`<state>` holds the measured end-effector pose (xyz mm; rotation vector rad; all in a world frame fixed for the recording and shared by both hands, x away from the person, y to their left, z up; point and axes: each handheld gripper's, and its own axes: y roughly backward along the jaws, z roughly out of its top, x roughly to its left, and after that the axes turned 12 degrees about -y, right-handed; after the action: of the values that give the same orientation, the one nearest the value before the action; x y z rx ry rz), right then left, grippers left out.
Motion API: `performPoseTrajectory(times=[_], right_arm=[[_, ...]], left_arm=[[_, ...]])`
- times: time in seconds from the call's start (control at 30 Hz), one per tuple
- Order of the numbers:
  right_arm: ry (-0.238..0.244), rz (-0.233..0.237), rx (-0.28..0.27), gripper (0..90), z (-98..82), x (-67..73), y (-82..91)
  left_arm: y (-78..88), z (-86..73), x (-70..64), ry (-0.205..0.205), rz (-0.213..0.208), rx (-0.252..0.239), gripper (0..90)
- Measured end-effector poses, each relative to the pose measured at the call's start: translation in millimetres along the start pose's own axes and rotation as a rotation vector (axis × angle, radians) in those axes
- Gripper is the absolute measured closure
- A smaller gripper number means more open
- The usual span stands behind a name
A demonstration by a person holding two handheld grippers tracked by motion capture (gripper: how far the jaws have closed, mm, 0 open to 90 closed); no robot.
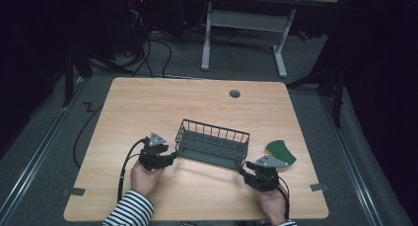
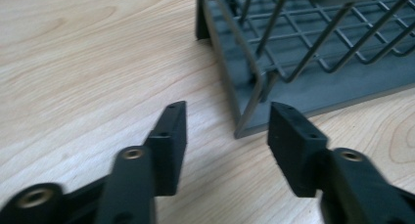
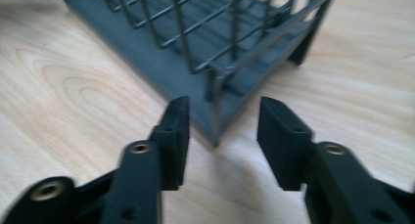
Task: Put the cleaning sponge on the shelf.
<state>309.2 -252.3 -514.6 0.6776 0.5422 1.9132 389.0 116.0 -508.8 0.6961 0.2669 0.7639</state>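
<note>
Left tongs (image 1: 173, 156) and right tongs (image 1: 242, 172) both released, jaws apart, each facing one near corner of wire basket (image 1: 213, 143), not gripping; basket near worktop (image 1: 148, 102) front edge, centre.

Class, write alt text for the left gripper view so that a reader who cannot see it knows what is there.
A dark wire basket stands on a pale wooden table, its near corner just beyond the gap between two open black tongs that rise from the bottom edge. The tongs touch nothing.
</note>
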Motion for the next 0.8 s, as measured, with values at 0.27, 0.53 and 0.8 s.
performPoseTrajectory(times=[0.27,0.53,0.8], right_arm=[[-0.028,-0.015,-0.065,47.0,-4.9,-19.1,16.1],[-0.039,-0.054,-0.112,41.9,1.6,-31.9,24.5],[-0.058,-0.125,-0.150,36.0,14.6,-56.0,36.2]], left_arm=[[13.0,-19.6,12.7,0.053,0.039,-0.013,37.4],[20.4,-41.5,29.5,0.090,0.121,0.013,35.6],[19.5,-52.6,32.0,0.073,0.188,0.016,34.9]])
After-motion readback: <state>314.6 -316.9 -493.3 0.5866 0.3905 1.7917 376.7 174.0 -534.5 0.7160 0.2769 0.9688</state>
